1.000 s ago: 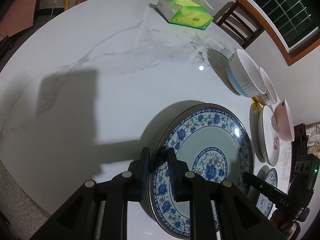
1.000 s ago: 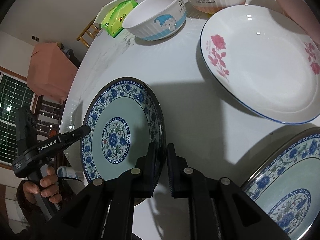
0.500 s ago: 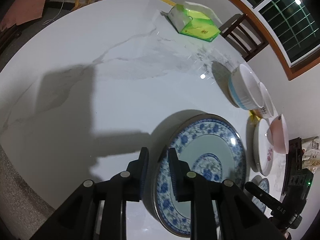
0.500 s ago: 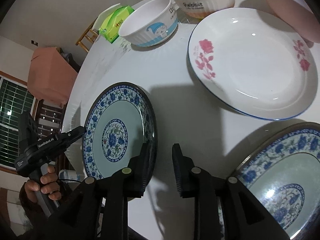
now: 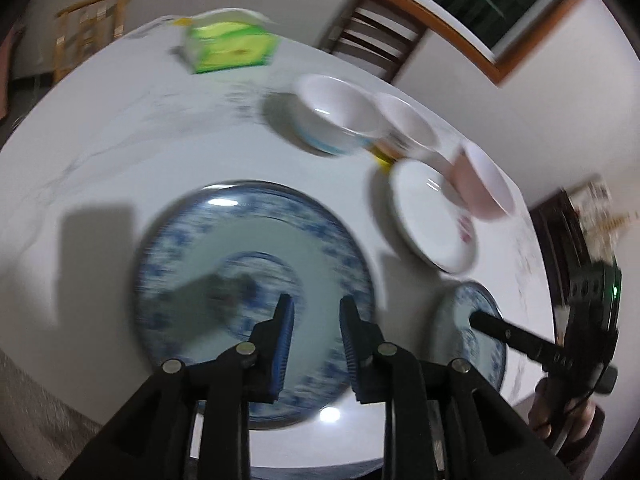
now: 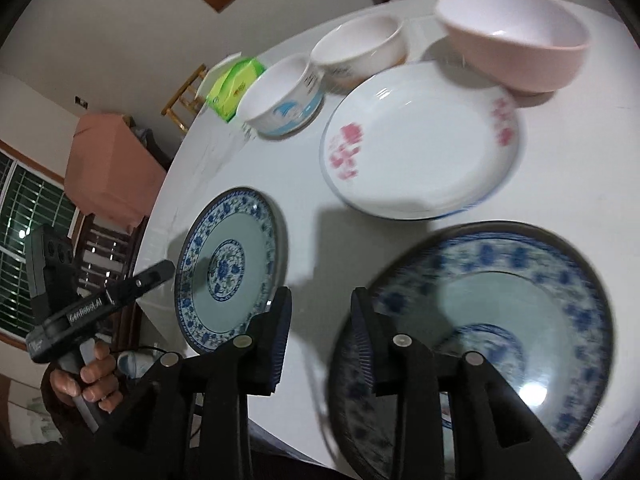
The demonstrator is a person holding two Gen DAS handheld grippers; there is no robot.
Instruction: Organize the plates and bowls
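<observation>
While both grippers' jaws were opening, holding nothing, the left gripper point(image 5: 316, 316) hung over a large blue plate point(image 5: 256, 240); the right gripper point(image 6: 320, 308) stood between two blue plates at lower frame.

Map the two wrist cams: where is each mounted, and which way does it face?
Left wrist: on left gripper, jaws opening, empty; looks down at blue plate; right gripper and right hand at right.
Right wrist: on right gripper, jaws opening, empty; looks down between that plate and second blue plate; left gripper and left hand at left.
Shared: both blue plates, rose plate, pink bowl.
</observation>
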